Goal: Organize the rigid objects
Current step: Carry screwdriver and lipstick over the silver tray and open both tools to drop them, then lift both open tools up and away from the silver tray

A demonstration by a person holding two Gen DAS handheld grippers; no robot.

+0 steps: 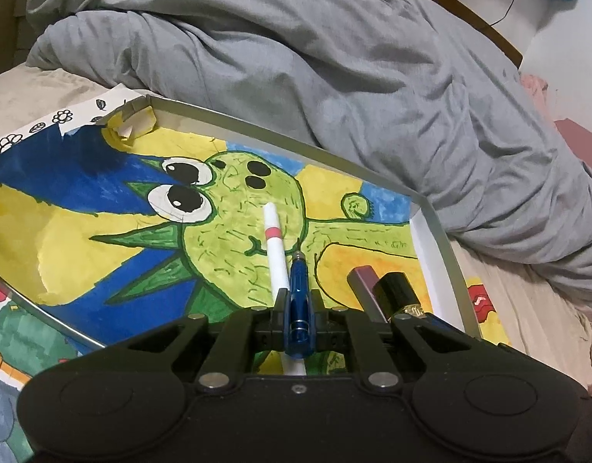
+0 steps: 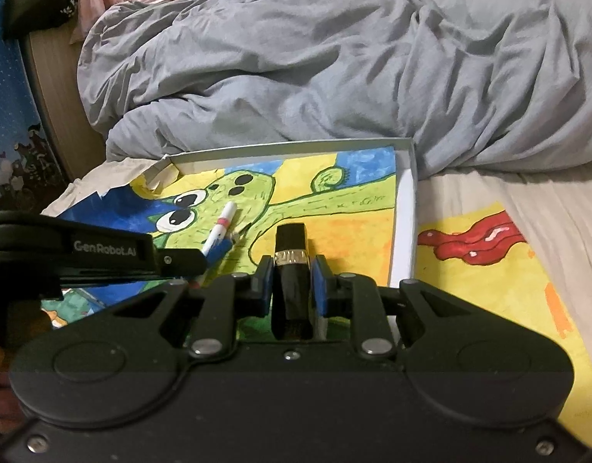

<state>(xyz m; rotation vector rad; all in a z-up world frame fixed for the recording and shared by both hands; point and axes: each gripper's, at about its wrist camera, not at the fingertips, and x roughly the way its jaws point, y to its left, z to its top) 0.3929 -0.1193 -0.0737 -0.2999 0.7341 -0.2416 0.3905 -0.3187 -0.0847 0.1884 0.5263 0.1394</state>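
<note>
Our left gripper (image 1: 299, 301) is pinched on a blue pen (image 1: 299, 301), its tip pointing forward over the tray (image 1: 446, 239); our right gripper (image 2: 292, 281) is clamped on a black lipstick (image 2: 291, 266) with a gold band, held lengthwise between the blue pads (image 2: 320, 285). Both hang low over the tray's near right part, close beside each other.

The tray is a shallow grey-rimmed box lid lying on the bed (image 2: 489, 193), lined with a bright drawing (image 1: 226, 200) of a green creature. A white pen (image 1: 274, 247) with a pink band lies on the drawing near the middle, running straight under the blue pen. In the left view a maroon tube (image 1: 367, 281) shows just beside the lipstick; we cannot tell whether it lies on the tray or is lifted.

What could go wrong, as we judge it: the two grippers are so near that lowering either one could knock the other, or nudge the white pen out of line. The blue pen is round and slick, so once let go it may roll across the paper, more so since the tray sits on soft bedding and may tilt under a push. The lipstick is short and glossy; set down on end it could topple.

The grey duvet (image 1: 296, 58) is bunched against the tray's far edge.
</note>
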